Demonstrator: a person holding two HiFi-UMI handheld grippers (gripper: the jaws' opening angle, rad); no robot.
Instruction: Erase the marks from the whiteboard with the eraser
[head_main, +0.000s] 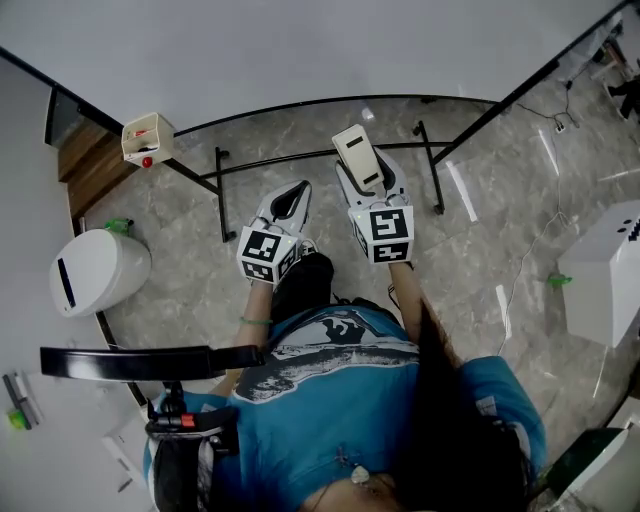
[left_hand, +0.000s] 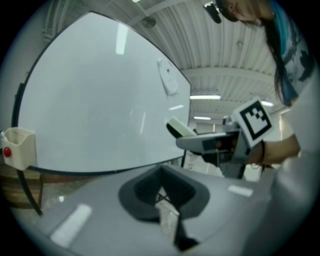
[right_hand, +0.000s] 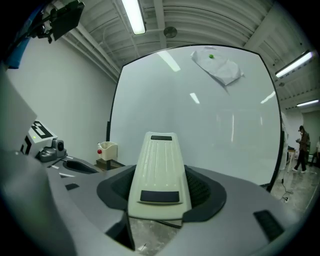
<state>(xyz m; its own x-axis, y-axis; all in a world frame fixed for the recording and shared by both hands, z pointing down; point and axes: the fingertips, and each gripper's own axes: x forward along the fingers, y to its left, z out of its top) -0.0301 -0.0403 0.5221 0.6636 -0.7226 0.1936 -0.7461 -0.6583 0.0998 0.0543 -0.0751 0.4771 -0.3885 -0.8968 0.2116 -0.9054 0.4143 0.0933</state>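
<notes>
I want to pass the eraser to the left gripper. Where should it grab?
Probably the free front half of the eraser, sticking out beyond the right gripper: pinch across its two long sides, coming from the tip end, since the rear is already clamped.

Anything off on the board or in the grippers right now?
One oddity: a crumpled white sheet hangs askew near the top of the whiteboard, pinned by a green dot. No marks show on the board. The right gripper holds the eraser squarely.
</notes>
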